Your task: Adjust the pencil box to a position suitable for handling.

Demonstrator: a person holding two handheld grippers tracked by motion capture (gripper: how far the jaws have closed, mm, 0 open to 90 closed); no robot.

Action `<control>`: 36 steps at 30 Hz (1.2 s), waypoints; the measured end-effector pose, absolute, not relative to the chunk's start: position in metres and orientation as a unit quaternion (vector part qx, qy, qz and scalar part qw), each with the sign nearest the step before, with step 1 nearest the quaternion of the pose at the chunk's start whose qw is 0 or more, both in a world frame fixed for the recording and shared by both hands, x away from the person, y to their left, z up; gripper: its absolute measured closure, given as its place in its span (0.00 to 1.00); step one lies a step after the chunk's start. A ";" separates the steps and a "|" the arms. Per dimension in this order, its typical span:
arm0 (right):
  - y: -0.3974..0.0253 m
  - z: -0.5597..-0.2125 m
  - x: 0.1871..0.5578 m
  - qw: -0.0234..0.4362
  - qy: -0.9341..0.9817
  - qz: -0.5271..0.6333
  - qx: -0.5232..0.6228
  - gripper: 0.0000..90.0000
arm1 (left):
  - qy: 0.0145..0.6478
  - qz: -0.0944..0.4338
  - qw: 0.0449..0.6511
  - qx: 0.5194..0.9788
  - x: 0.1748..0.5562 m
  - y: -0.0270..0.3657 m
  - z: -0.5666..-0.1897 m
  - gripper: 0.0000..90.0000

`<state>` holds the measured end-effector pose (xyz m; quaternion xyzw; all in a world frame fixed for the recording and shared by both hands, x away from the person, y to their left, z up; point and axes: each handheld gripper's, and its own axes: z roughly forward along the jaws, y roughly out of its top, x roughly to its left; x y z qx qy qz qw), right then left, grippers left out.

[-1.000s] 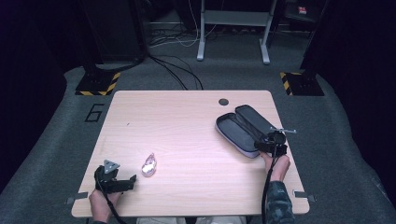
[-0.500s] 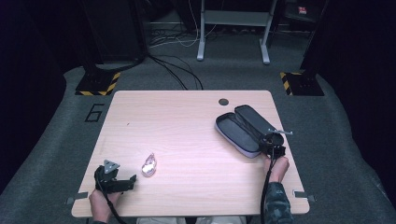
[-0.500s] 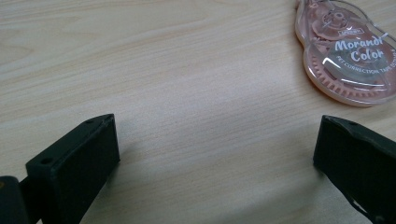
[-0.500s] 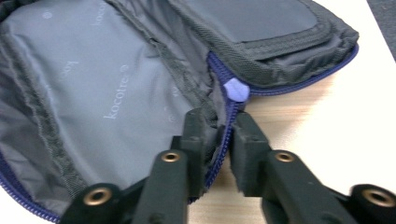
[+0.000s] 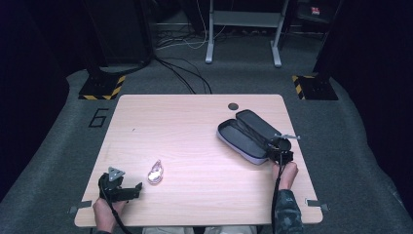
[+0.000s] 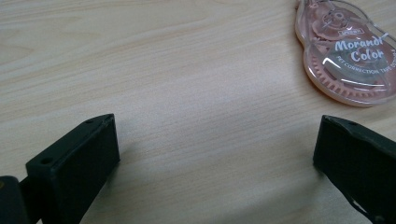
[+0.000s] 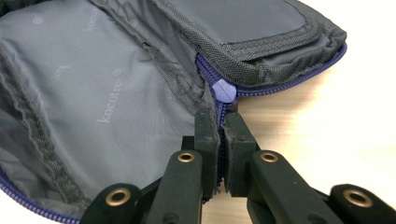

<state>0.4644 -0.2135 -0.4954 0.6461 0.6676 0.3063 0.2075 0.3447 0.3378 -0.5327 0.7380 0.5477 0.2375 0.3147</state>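
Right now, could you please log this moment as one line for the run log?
right gripper: shut on open grey fabric pencil case edge | left gripper: open, empty | pink clear correction tape dispenser: on wooden table, untouched

In the left gripper view the picture's top and right edges cut off the correction tape (image 6: 348, 56), so its upper part is out of sight. In the right gripper view the pencil case (image 7: 107, 84) runs past the left and top edges, and the closed jaws cover the edge they pinch. In the high view, the print on the tape is too small to read.
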 end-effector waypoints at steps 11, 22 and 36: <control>-0.192 -0.496 0.469 0.169 0.714 0.329 0.594 0.97 | 0.548 0.237 0.313 0.738 0.345 0.338 -0.532 0.00; -0.175 -0.496 0.471 0.146 0.746 0.342 0.552 0.97 | 0.551 0.235 0.316 0.735 0.344 0.337 -0.533 0.00; -0.153 -0.497 0.475 0.119 0.790 0.353 0.486 0.97 | 0.551 0.236 0.317 0.735 0.344 0.337 -0.533 0.00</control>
